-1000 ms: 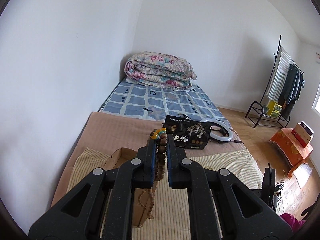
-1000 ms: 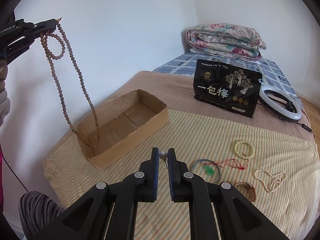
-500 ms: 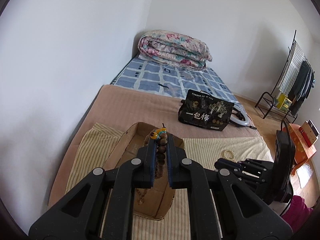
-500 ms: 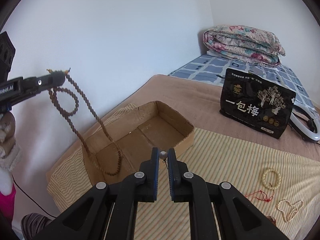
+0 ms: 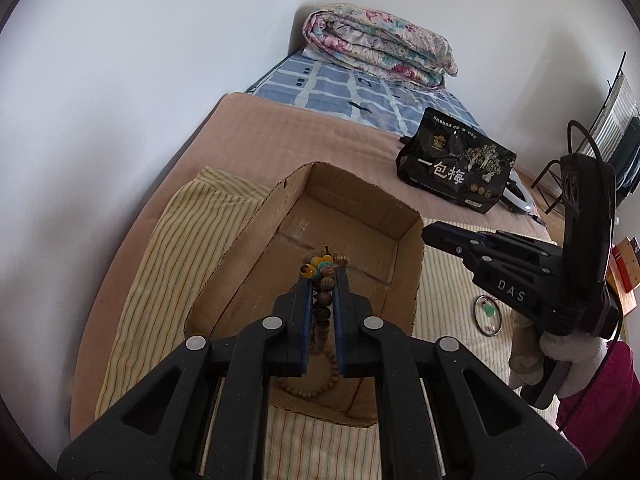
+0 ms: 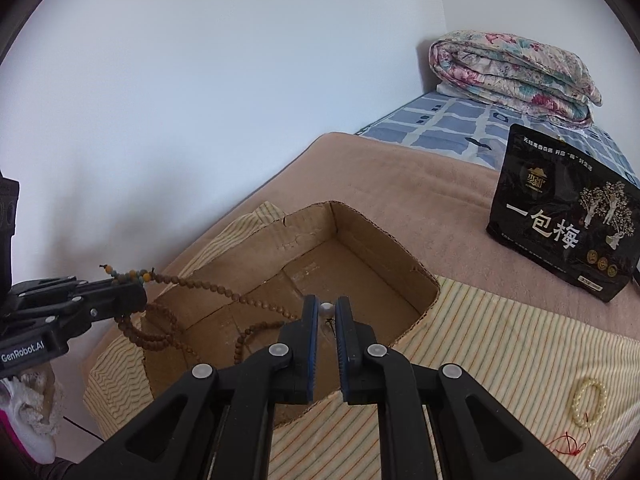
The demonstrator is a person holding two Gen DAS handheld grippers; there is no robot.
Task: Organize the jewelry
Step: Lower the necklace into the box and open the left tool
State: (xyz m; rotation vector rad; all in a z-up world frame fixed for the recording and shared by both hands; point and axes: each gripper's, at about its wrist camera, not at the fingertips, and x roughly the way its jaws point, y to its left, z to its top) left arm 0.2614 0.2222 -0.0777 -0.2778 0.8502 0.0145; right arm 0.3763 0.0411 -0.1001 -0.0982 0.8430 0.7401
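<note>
My left gripper (image 5: pixel 323 280) is shut on a long brown wooden bead necklace (image 5: pixel 324 304) with coloured end beads, held over the open cardboard box (image 5: pixel 404 216). In the right wrist view the left gripper (image 6: pixel 136 286) shows at the left, and the necklace (image 6: pixel 224 294) hangs from it, its lower loops lying on the box floor. My right gripper (image 6: pixel 327 310) is shut on a small white pearl piece (image 6: pixel 326 309) above the near part of the box (image 6: pixel 384 240). The right gripper (image 5: pixel 430 234) also shows in the left wrist view at the box's right rim.
The box sits on a yellow striped cloth (image 6: pixel 500 340) on a bed. A cream bead bracelet (image 6: pixel 588 400), a red cord (image 6: pixel 570 442) and a pearl strand (image 6: pixel 604 458) lie at the right. A green-pendant ring (image 5: pixel 488 314) lies there too. A black snack bag (image 6: pixel 560 216) and a folded quilt (image 6: pixel 512 68) stand behind.
My left gripper has come down over the box, and more of the necklace now rests inside it. My right gripper has moved left to above the box, still holding the pearl piece.
</note>
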